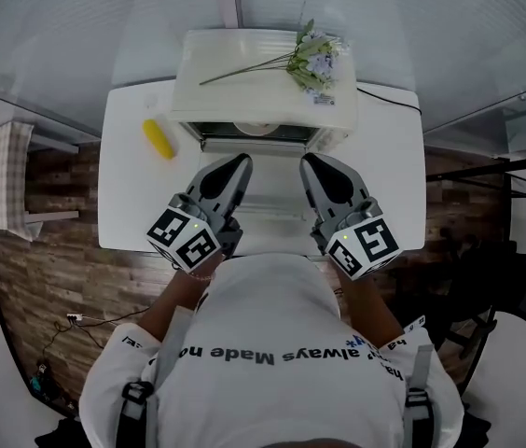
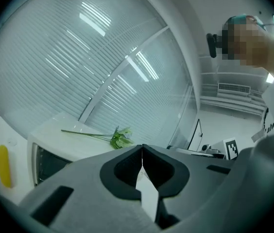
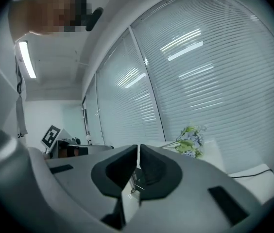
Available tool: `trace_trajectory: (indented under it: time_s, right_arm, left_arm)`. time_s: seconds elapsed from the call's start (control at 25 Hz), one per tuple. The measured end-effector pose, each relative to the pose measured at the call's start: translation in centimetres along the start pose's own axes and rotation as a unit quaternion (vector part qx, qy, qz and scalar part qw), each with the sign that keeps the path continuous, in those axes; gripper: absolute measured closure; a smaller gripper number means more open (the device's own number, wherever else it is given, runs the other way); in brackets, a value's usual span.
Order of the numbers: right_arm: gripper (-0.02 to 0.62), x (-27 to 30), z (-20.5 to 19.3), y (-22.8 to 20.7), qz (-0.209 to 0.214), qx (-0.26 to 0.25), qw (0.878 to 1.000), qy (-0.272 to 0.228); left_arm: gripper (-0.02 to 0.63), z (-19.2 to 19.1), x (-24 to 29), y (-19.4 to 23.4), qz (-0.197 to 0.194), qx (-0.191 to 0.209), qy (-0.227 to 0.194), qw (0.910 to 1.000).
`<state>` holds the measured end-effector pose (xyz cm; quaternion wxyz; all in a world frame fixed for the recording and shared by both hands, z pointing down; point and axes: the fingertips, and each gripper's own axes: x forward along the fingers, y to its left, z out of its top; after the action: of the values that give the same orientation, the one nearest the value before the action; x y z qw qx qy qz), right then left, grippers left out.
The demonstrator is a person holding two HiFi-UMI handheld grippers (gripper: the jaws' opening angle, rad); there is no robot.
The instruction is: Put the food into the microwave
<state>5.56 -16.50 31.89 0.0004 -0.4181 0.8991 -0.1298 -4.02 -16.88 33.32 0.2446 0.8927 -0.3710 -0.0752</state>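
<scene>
**Both claws shut and empty before the open microwave**

The left claw (image 1: 237,168) has its jaws pressed together with nothing between them. In the left gripper view the two pads meet in a thin line. It hangs over the bench (image 1: 128,213), just short of the microwave (image 1: 244,68), and touches nothing.

The corn (image 1: 159,139) lies on the bench toward the far left corner. It is beside the microwave's left wall but apart from it, and off to the left of this claw, clear of its tips.

The microwave stands at the middle of the bench's far edge. Its front is open and a white disc (image 1: 261,128) shows in the dark inside. Flowers (image 1: 311,62) lie across its top, with the heads to the right.

The right claw (image 1: 314,168) is likewise closed on nothing, pads together, level with the left one before the opening. It is farther from the corn.

Both claws are held from the near edge. Their marker cubes are nearest the person, the forearms reach forward, and the tips angle slightly toward each other and point at the microwave.
</scene>
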Motion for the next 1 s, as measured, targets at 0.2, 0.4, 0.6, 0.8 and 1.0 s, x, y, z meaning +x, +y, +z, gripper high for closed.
trace_trajectory:
  time_s: [0.2,0.4,0.6,0.8,1.0]
  right_arm:
    - [0.574,-0.7,1.4,1.6,0.007,-0.025,1.0,0.002]
    - [0.574,-1.9,2.8,3.1,0.016,-0.034,0.999,-0.001]
    - [0.574,-2.6,3.7,4.2,0.027,-0.046,0.999,0.004]
    - [0.574,-3.3,4.7,4.7,0.022,-0.061,0.998,0.002]
    - [0.574,-3.8,5.2,4.2,0.008,-0.065,0.998,-0.004]
  left_arm:
    - [0.594,1.3,-0.5,-2.0,-0.017,-0.013,0.0,0.9998]
    - [0.594,3.0,-1.4,-4.1,-0.011,0.027,-0.017,0.9994]
    - [0.594,4.1,-1.9,-5.2,-0.007,0.054,-0.032,0.998]
    - [0.594,4.5,-2.1,-6.2,-0.006,0.07,-0.027,0.9972]
    - [0.594,4.8,-2.4,-6.6,0.01,0.087,-0.03,0.9957]
